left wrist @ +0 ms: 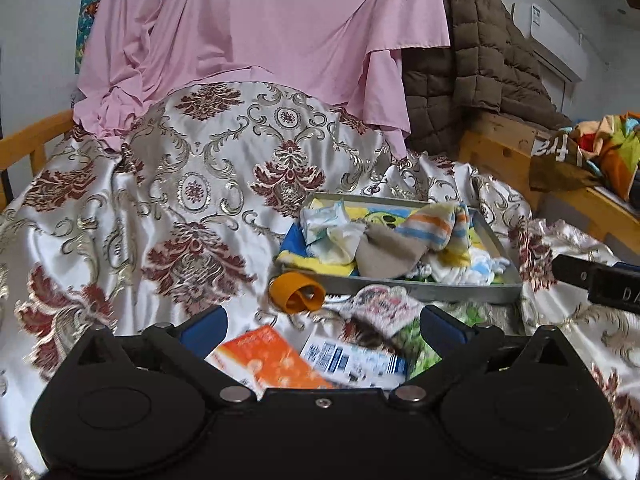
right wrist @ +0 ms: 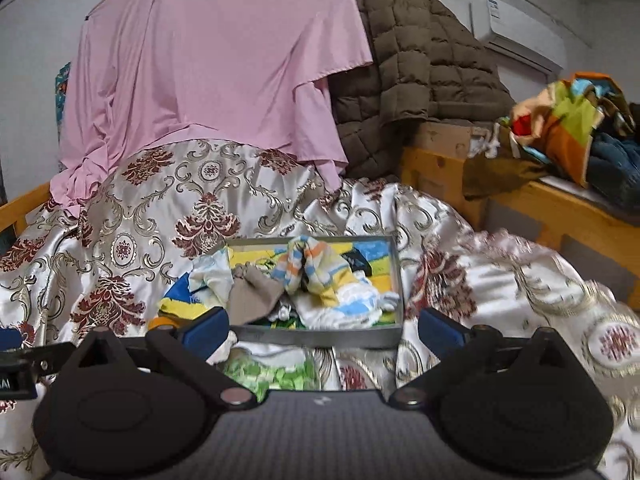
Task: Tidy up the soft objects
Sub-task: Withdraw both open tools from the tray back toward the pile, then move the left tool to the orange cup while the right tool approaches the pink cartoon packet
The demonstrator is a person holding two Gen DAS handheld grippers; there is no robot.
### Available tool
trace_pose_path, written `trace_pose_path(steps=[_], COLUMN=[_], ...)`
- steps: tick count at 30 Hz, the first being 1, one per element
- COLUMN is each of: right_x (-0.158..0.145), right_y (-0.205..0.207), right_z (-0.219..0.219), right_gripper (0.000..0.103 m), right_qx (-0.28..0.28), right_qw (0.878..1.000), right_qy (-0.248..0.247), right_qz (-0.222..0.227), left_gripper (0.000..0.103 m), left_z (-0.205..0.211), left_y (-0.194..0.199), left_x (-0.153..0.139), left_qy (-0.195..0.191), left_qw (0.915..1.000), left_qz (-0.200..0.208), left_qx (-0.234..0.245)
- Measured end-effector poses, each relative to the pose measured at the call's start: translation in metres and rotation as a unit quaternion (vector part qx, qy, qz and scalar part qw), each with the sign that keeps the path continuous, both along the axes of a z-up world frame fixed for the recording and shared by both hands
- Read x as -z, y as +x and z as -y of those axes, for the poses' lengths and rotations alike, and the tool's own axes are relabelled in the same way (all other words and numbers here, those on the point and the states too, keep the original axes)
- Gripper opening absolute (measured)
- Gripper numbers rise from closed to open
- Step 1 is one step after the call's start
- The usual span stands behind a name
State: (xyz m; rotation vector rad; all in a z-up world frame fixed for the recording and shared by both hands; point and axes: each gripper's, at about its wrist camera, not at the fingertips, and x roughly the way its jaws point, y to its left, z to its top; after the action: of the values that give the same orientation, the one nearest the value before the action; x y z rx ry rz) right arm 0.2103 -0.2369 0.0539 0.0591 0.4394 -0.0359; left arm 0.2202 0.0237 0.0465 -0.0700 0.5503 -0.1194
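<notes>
A grey tray (left wrist: 440,294) (right wrist: 320,338) lies on the patterned satin bedspread (left wrist: 180,184). It is piled with soft items: a striped sock (left wrist: 436,224) (right wrist: 316,268), a grey-brown sock (left wrist: 388,252) (right wrist: 256,296) and white cloths. An orange roll (left wrist: 298,296) sits just left of the tray's front corner. A green-patterned cloth (left wrist: 404,328) (right wrist: 276,372) lies in front of the tray. My left gripper (left wrist: 324,326) is open and empty above an orange packet (left wrist: 272,360) and a white-blue packet (left wrist: 352,360). My right gripper (right wrist: 323,332) is open and empty, just short of the tray's front rim.
A pink sheet (left wrist: 256,40) hangs behind the bed, with a brown quilted jacket (left wrist: 472,68) to its right. A wooden frame (right wrist: 560,208) at the right carries colourful clothes (right wrist: 568,128). The other gripper shows at each view's edge (left wrist: 600,280) (right wrist: 16,360).
</notes>
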Motion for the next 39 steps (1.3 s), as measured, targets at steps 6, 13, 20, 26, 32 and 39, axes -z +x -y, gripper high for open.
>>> trace_pose_path(steps=[6,13,20,26,32,39], right_x=[0.004,0.016,0.027,0.034,0.041,0.046], right_y=[-0.025,-0.039,-0.048,-0.048,-0.040,-0.032], right_z=[-0.001,-0.006,-0.023,-0.040,-0.049,-0.059], right_gripper=[0.103,0.103,0.103,0.103,0.103,0.103], right_qx=[0.018,0.020,0.000,-0.032,-0.048,-0.066], right_qw=[1.000,0.999,0.997,0.995,0.993,0.991], right_qy=[0.012,0.007,-0.007,-0.023,-0.015,-0.012], right_qz=[-0.010,-0.044,-0.073,-0.090,-0.109,-0.119], left_gripper=[0.102,0.102,0.102,0.102,0.102,0.102], left_z=[-0.012,-0.018,-0.017,-0.020,-0.023,-0.028], left_y=[-0.033,-0.045,-0.053,-0.053,-0.048,-0.043], left_x=[0.014,0.021,0.021,0.023,0.027,0.029], left_qy=[0.012,0.044,0.055,0.057,0.071,0.070], left_qw=[0.9995,0.9963,0.9950,0.9936,0.9887,0.9860], left_qz=[-0.024,-0.054,-0.058,-0.064,-0.081,-0.092], left_qx=[-0.018,-0.051,-0.059,-0.074,-0.104,-0.121])
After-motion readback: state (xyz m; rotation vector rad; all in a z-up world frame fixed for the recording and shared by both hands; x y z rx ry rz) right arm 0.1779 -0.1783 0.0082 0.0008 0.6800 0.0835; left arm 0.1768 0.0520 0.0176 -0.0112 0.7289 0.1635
